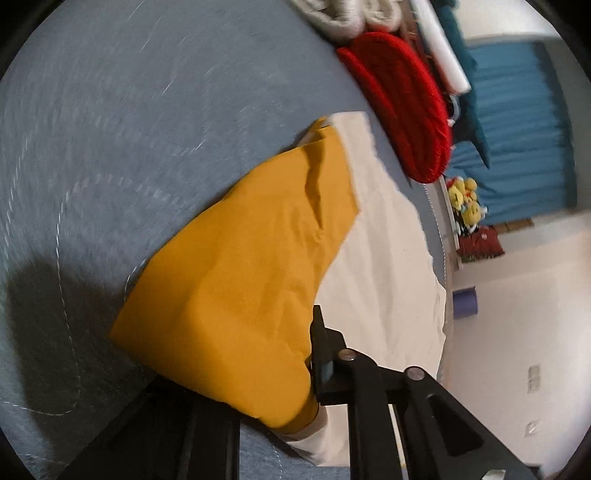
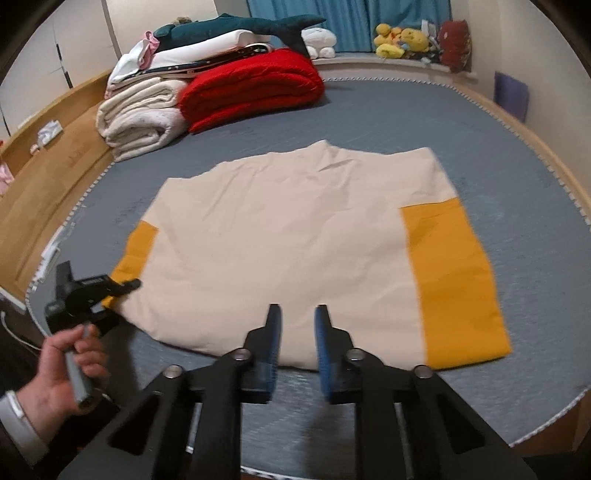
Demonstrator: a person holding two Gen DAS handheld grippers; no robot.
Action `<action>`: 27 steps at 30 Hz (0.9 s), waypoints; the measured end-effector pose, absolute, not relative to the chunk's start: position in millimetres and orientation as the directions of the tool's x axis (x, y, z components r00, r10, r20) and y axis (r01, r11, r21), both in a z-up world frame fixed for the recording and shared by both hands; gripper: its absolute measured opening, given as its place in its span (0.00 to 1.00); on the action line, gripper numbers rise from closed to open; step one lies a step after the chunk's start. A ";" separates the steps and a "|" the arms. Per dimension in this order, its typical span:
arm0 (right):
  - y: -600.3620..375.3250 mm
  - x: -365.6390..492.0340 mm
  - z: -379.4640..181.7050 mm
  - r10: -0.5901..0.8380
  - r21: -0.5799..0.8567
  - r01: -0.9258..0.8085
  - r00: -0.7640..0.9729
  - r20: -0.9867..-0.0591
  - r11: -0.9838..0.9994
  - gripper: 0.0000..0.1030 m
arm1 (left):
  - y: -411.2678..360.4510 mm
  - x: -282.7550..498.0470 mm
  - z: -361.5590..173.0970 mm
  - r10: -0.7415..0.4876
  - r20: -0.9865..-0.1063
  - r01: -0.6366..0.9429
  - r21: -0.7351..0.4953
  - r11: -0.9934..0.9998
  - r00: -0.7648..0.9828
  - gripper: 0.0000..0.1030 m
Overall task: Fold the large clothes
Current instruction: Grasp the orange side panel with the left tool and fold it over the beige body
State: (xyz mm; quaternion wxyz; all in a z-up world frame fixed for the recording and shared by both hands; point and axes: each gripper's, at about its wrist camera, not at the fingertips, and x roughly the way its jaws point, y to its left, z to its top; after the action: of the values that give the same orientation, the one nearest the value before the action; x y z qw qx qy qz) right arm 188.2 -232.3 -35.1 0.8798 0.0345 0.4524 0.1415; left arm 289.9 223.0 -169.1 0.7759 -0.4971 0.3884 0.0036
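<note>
We are pinching the garment's (image 2: 288, 236) yellow sleeve (image 1: 236, 280) in the left gripper (image 1: 314, 369) fingers, folding it inward; right gripper (image 2: 297, 325) fingers are hovering spread; next needing the right sleeve (image 2: 454, 288).

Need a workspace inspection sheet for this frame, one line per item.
Surface: grey bed, wooden frame around it.
Job's things: cream garment spread flat; yellow sleeve flat on its right side, other yellow sleeve lifted and folded over at its left.
Clutter: red blanket, white blanket, pillow stack with shark plush at the bed's far end.
Grippers: left tongs shut on the left sleeve; right tongs open, above the garment's near edge, holding nothing.
Cables: a white cord at far left, unclear.
Surroundings: blue curtain, yellow plush toys on the sill, white walls.
</note>
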 end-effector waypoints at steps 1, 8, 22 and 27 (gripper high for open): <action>-226.2 189.7 -35.4 0.289 0.195 -0.225 0.548 -0.785 0.955 0.14 | 221.9 289.9 -160.3 -0.372 -0.602 -0.375 -0.764 0.524 0.706 0.11; -177.3 197.3 -41.6 0.345 0.215 -0.296 0.511 -0.787 0.930 0.13 | 224.9 270.9 -106.5 -0.320 -0.599 -0.300 -0.709 0.638 0.734 0.10; -83.5 217.7 -125.7 0.390 0.270 -0.477 0.172 -0.905 0.836 0.13 | 211.3 228.6 -54.3 -0.168 -0.682 -0.194 -0.421 0.886 0.712 0.10; -93.4 235.7 -132.4 0.425 0.341 -0.405 0.136 -0.895 0.848 0.14 | 188.4 234.0 -34.2 -0.151 -0.670 -0.158 -0.376 0.913 0.727 0.10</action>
State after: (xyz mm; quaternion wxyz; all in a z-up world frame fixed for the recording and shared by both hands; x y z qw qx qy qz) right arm 235.7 -93.4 -132.4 0.7537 0.0082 0.5967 0.2754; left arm 234.0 188.3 -34.2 0.9055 -0.2086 0.3695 0.0019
